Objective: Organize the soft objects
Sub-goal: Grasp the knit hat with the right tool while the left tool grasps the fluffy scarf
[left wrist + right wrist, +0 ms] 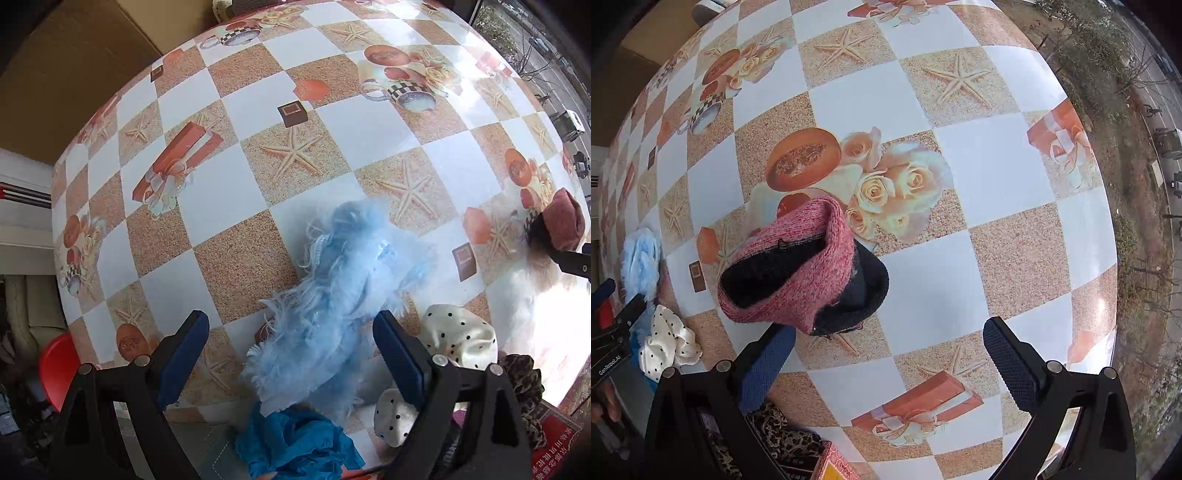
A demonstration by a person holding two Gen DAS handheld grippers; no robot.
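Observation:
A fluffy light blue piece (340,295) lies on the patterned tablecloth (229,192). My left gripper (291,347) is open, its jaws standing either side of the blue piece's near end. A pink knitted hat with a black lining (798,269) lies on the table in the right wrist view; it also shows at the far right of the left wrist view (561,221). My right gripper (890,358) is open and empty just in front of the hat, its left finger close under the hat's edge.
A white polka-dot cloth (458,336) (670,339), a bright blue cloth (299,446) and a leopard-print scrunchie (524,387) (775,439) lie at the near table edge. A cardboard box (74,74) stands beyond the far left edge. A red packet (838,465) sits near me.

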